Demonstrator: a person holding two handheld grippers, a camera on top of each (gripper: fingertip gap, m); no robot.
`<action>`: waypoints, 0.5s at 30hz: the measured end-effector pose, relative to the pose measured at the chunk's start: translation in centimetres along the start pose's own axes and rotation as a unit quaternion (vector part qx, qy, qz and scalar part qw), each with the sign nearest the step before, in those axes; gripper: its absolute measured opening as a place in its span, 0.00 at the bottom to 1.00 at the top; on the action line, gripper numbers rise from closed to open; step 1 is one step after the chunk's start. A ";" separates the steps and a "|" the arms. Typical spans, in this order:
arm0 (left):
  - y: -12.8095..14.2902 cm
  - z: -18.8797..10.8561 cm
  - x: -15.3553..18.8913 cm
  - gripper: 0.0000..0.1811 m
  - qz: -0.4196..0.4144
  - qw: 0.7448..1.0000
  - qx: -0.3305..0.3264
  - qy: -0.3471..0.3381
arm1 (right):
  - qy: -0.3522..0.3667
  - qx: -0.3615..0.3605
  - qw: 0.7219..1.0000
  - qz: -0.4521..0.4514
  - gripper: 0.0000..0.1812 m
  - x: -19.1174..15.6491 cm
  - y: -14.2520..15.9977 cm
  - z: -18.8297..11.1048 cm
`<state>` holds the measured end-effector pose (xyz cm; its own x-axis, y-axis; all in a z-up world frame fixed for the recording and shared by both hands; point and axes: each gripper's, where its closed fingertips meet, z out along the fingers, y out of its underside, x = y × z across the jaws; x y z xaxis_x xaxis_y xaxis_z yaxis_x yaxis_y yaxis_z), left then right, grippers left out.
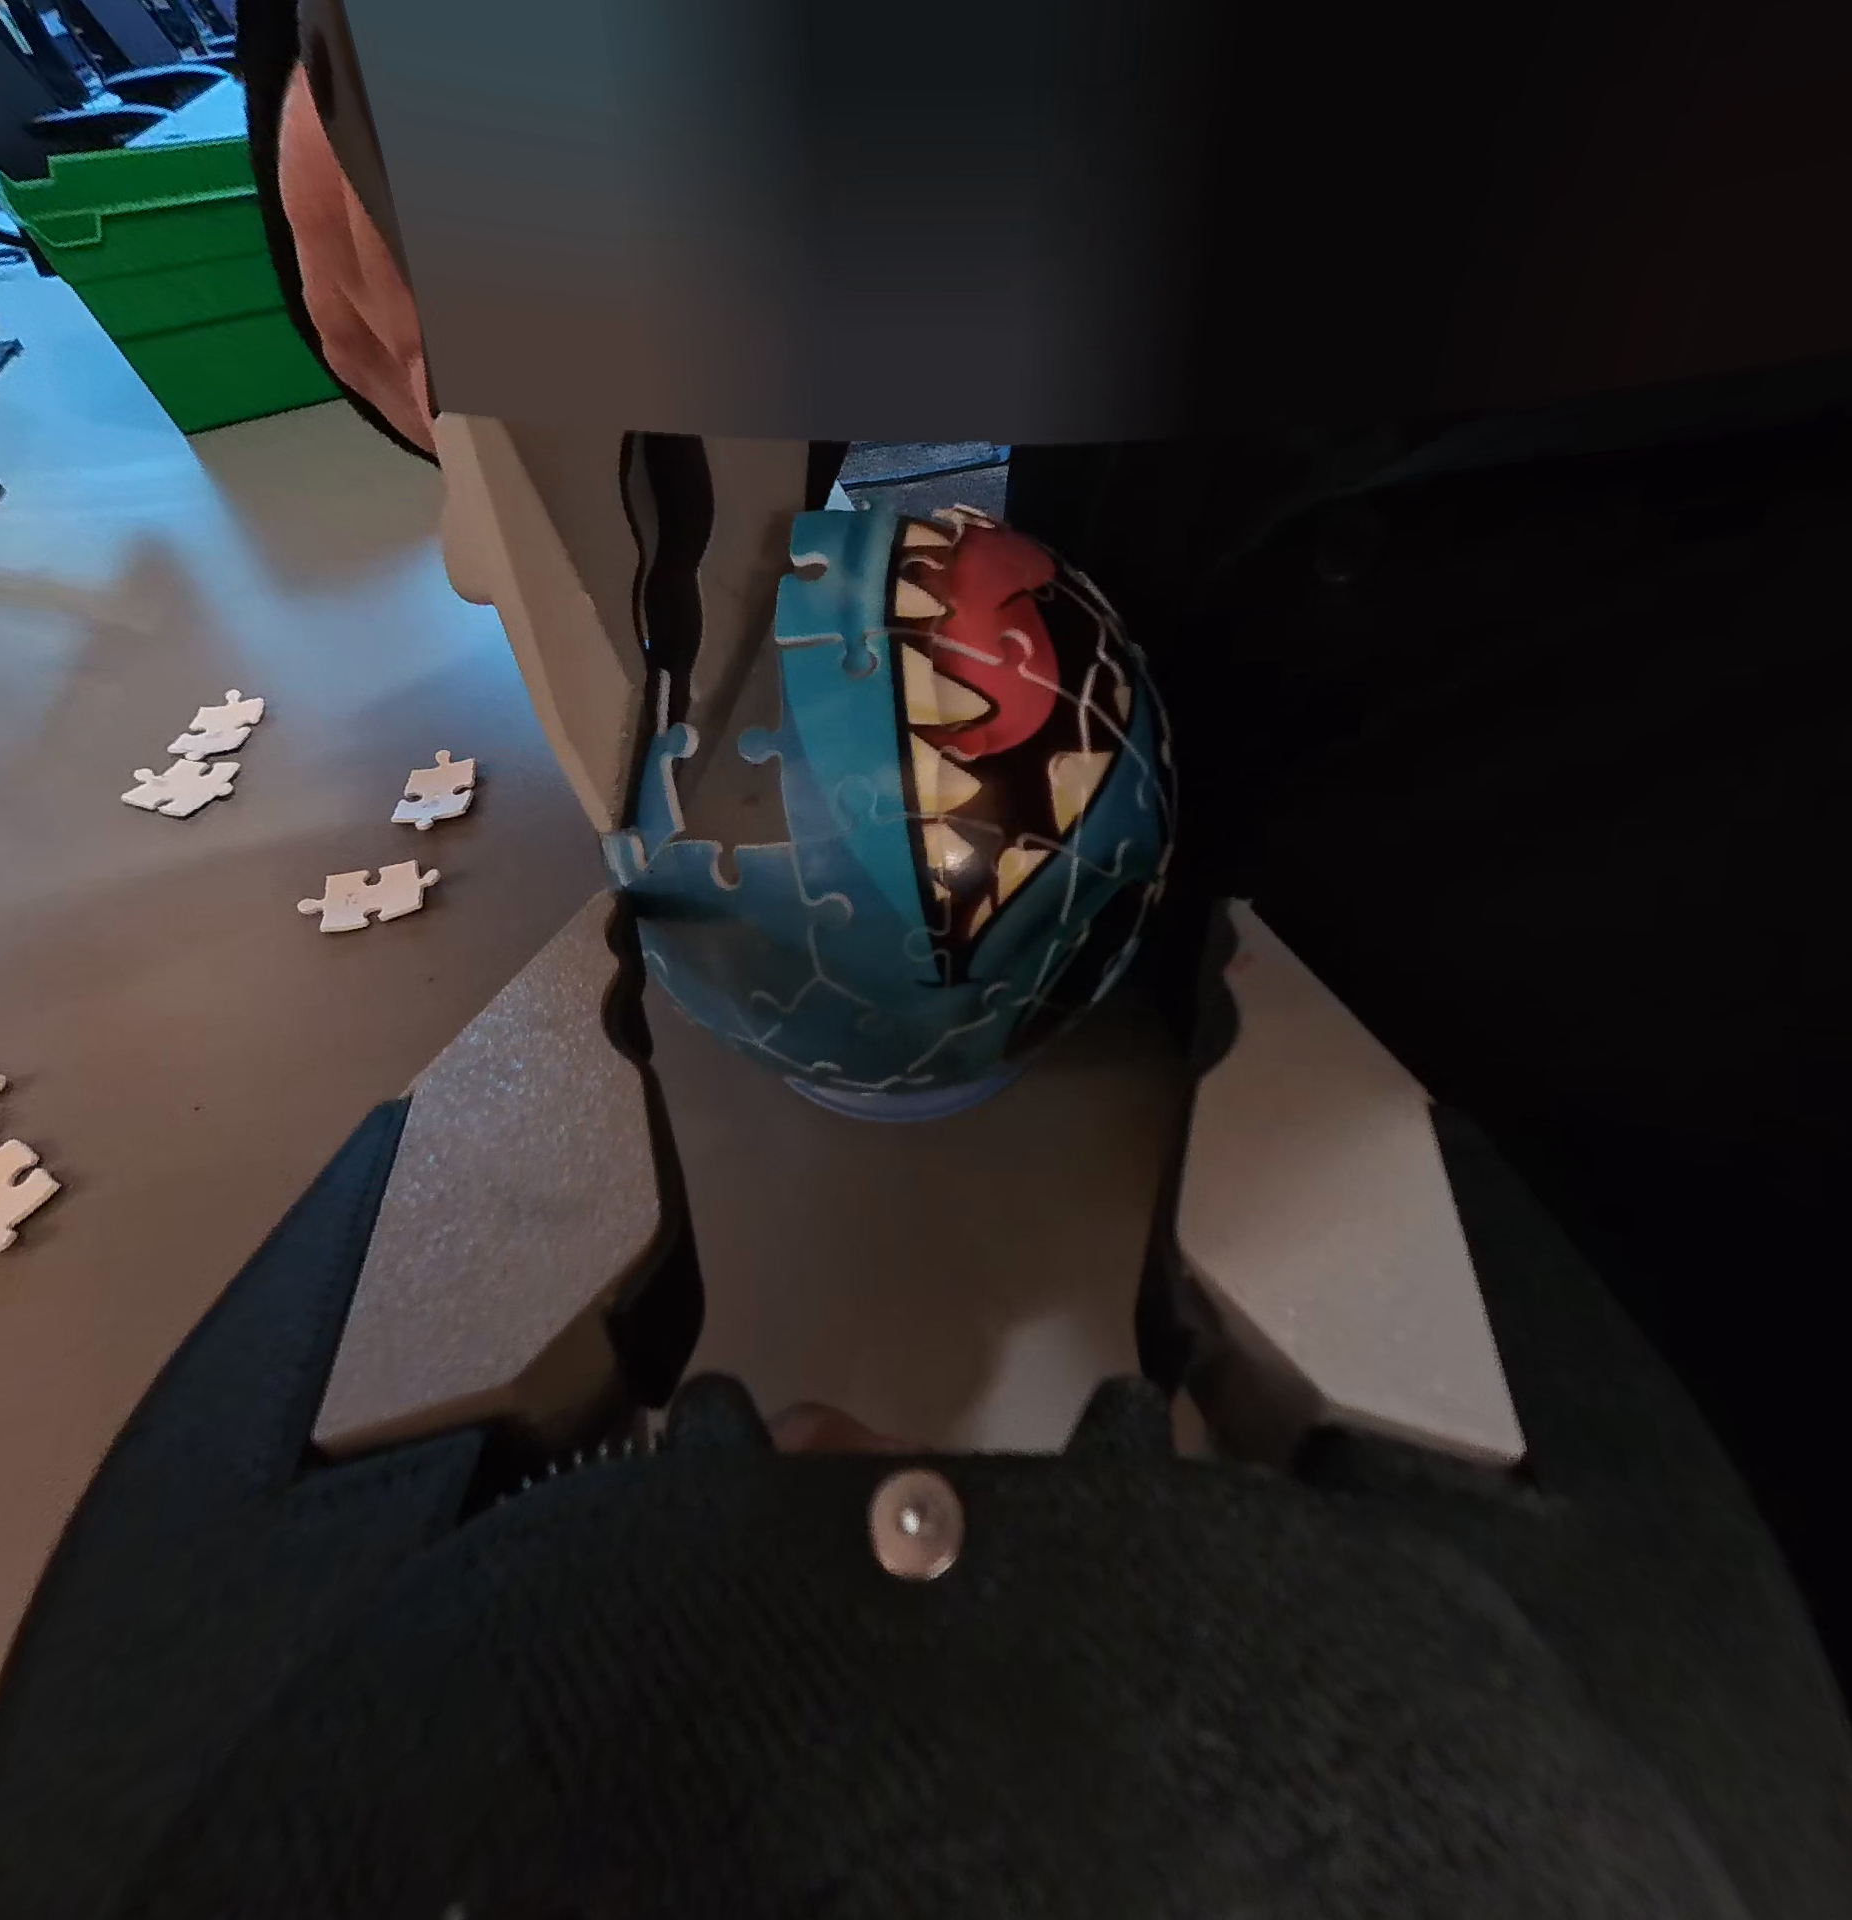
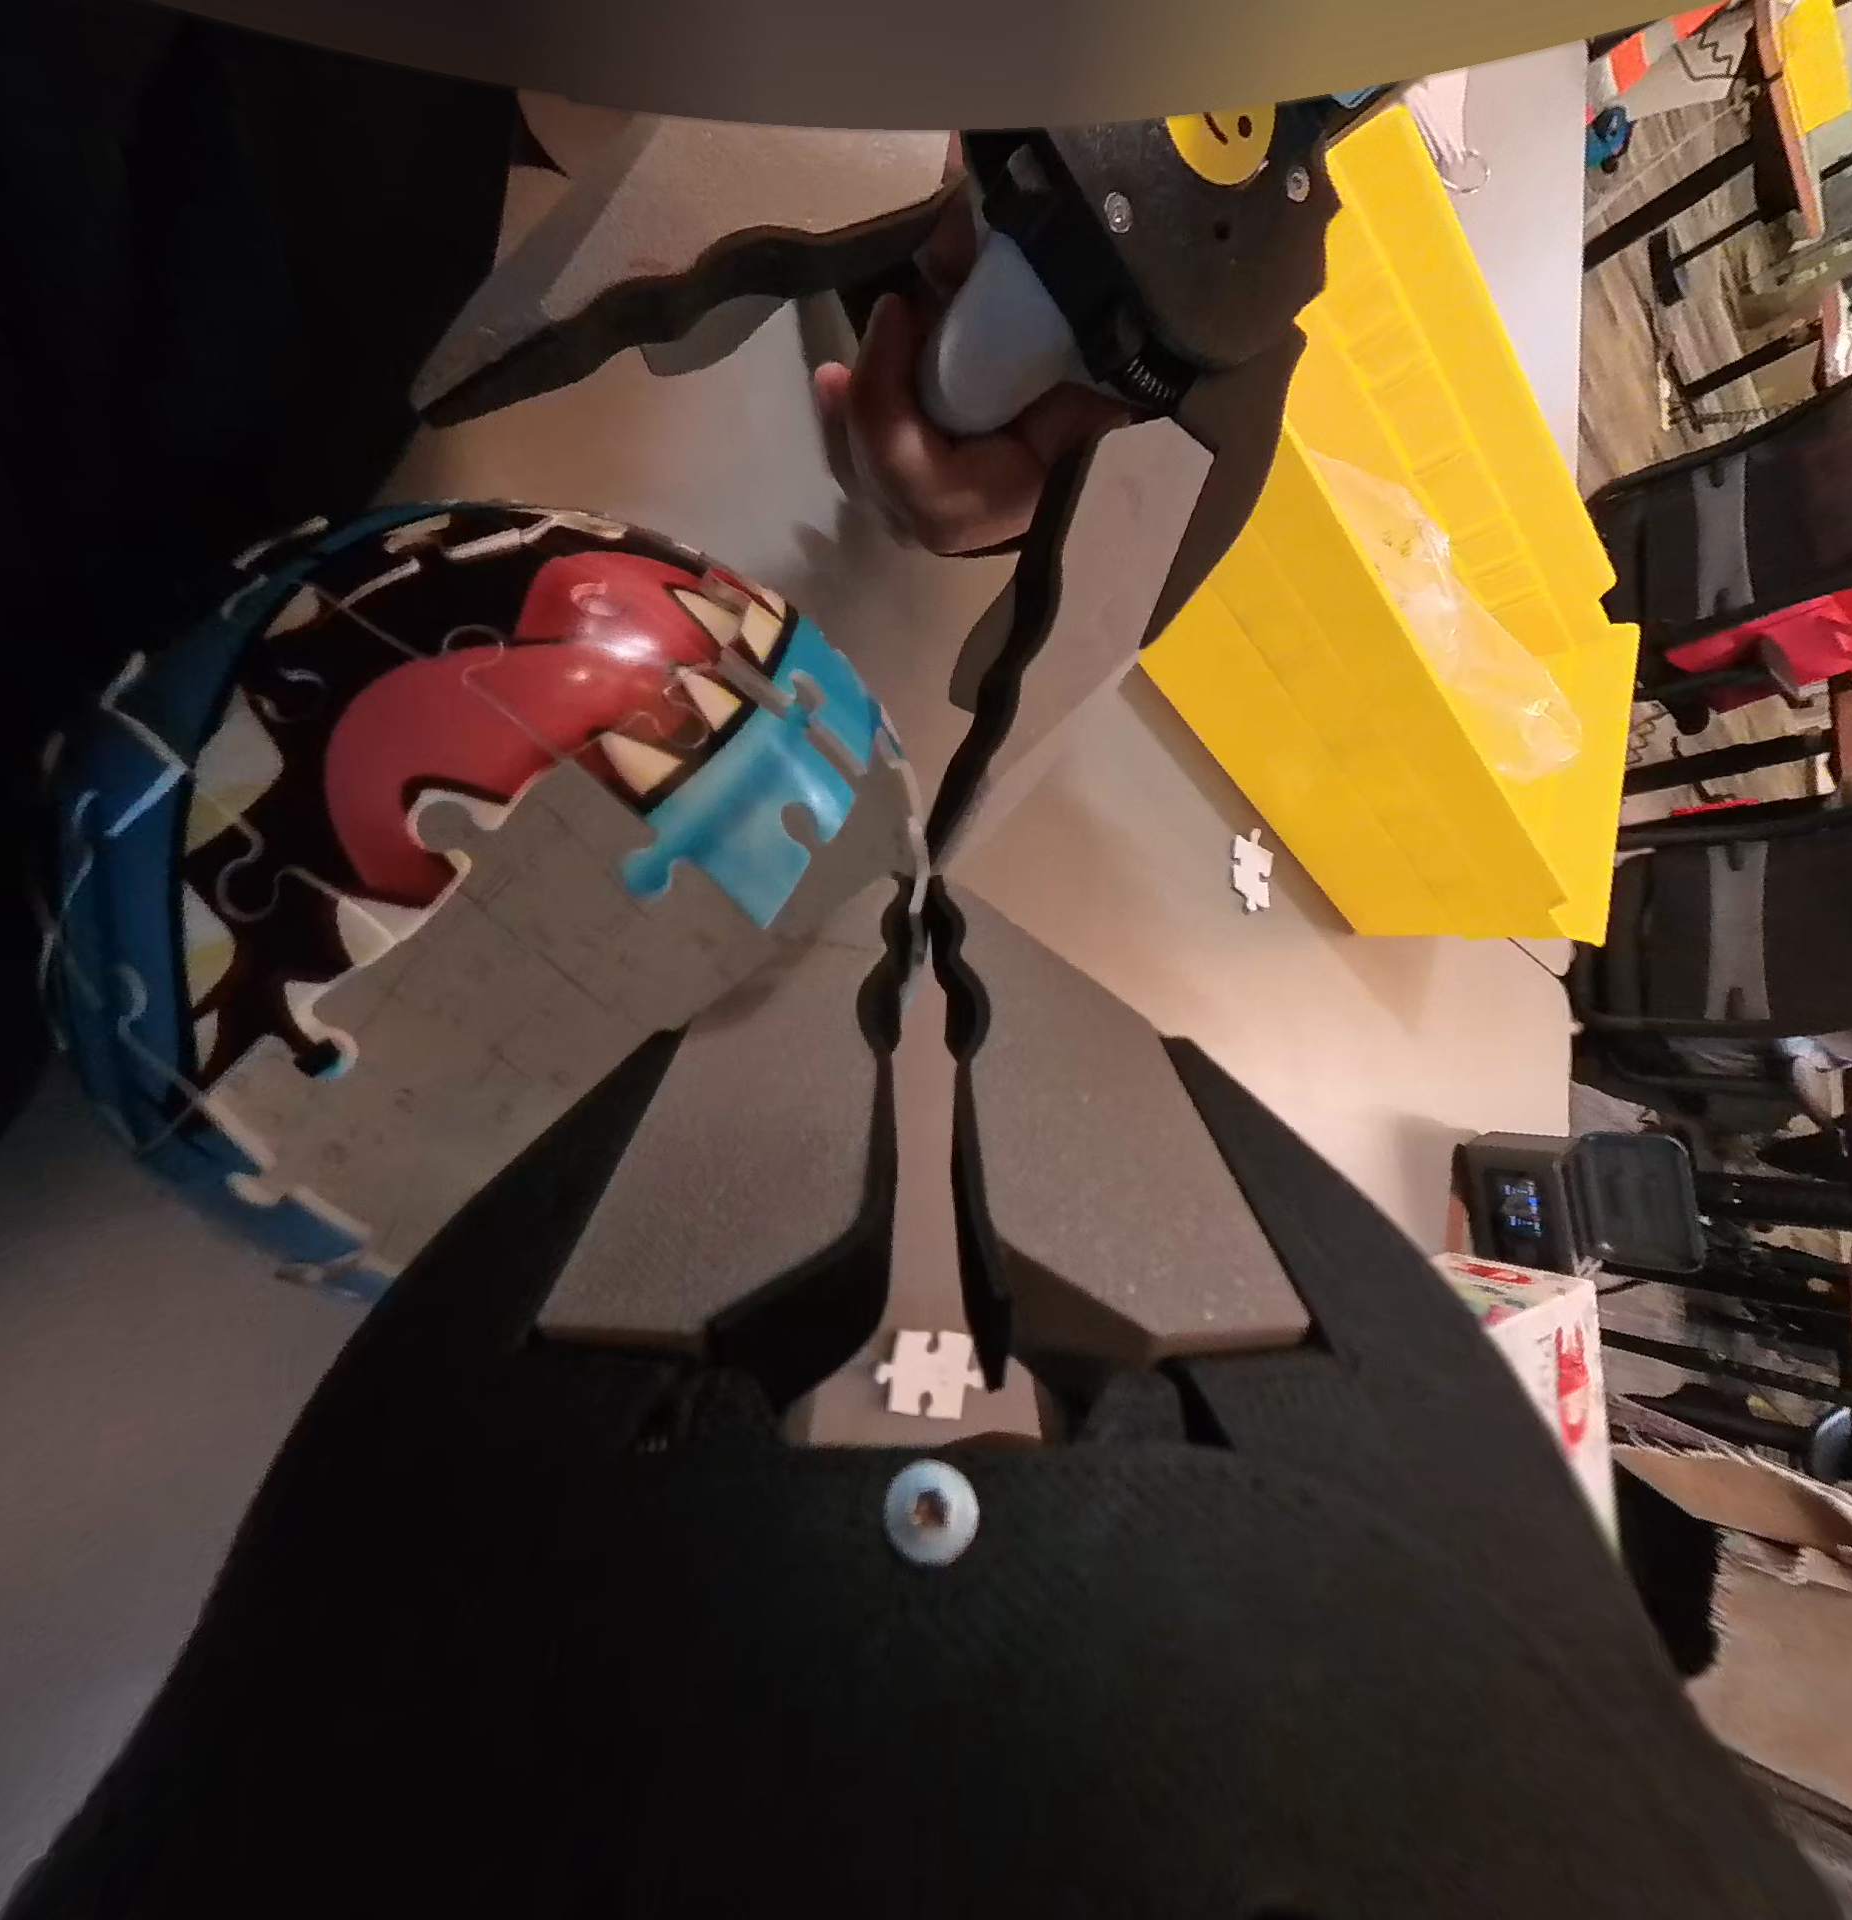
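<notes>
1. The left claw point(image 1: 906, 914) has its fingers spread wide around the puzzle ball point(image 1: 932, 831), a blue sphere printed with teeth and a red tongue, which fills the centre of the left wrist view. Whether the finger pads point(image 1: 631, 997) actually press the ball cannot be told.
2. The ball is unfinished: grey gaps show in its shell, seen at centre left of the right wrist view point(image 2: 465, 862).
3. The right claw point(image 2: 927, 914) is pinched together at its tips on a thin puzzle piece point(image 2: 914, 935), right beside the ball's open edge at mid-frame.
4. In the upper centre of the right wrist view a hand point(image 2: 932, 447) grips the handle of the other claw, whose fingers stand apart on either side of the ball.
5. Loose white puzzle pieces point(image 1: 366, 896) lie scattered on the tabletop point(image 1: 174, 987) at the left of the left wrist view; one more point(image 2: 927, 1371) lies between the right claw's fingers low in its view, and another point(image 2: 1252, 871) beside a yellow bin point(image 2: 1421, 644) at right.
6. A green crate point(image 1: 163, 291) sits at the upper left of the left wrist view.
</notes>
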<state>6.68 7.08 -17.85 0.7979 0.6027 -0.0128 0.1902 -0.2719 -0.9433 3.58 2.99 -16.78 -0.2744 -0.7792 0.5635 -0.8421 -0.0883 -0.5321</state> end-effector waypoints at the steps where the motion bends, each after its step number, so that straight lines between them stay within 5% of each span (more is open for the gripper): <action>1: 0.0 0.0 0.0 0.58 0.000 1.000 0.000 0.000 | -0.004 0.005 1.000 0.012 0.00 0.0 0.0 0.0; 7: -0.1 0.0 0.0 0.59 0.003 1.000 0.001 -0.001 | -0.022 0.018 0.998 0.050 0.00 0.1 -0.1 -0.1; 15: 0.1 0.2 0.0 0.60 0.002 1.000 -0.009 -0.003 | -0.025 -0.005 1.000 -0.008 0.00 0.0 0.1 0.1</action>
<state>6.64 7.19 -18.01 0.7953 0.6059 -0.0181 0.1977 -0.2875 -0.9372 3.56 2.94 -16.92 -0.2370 -0.8074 0.5403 -0.8511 -0.0957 -0.5162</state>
